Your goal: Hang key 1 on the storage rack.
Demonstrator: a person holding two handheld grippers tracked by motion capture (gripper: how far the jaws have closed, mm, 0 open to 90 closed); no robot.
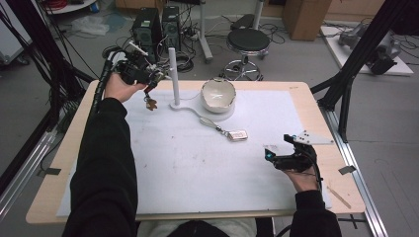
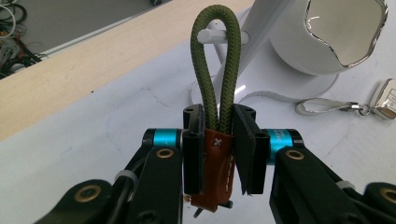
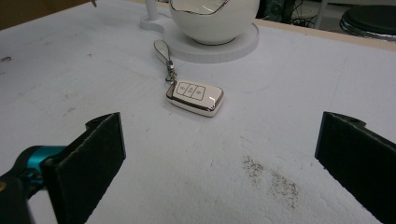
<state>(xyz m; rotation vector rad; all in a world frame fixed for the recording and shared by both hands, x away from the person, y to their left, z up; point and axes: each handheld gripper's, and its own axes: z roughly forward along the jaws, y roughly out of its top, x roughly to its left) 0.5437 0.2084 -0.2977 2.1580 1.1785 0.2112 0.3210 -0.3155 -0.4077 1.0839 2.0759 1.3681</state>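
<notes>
Nearest, a dark sleeve (image 1: pixel 101 168) reaches up the white mat (image 1: pixel 188 168) on the table (image 1: pixel 74 133). Left gripper (image 2: pixel 219 140) pinches a brown tab (image 2: pixel 215 172) whose green cord loop (image 2: pixel 217 60) hangs over the peg (image 2: pixel 212 35) of the white post (image 1: pixel 173 74). Beside the post stands a bowl (image 1: pixel 218 95). Right gripper (image 1: pixel 282 148) rests near the mat's right edge, jaws spread wide. A key fob (image 3: pixel 194 97) lies between bowl and right gripper.

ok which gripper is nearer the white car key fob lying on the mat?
Right. The right gripper, jaws open, sits just right of the white car key fob and nearer the person. The left gripper is at the far-left, holding a green cord loop.
</notes>
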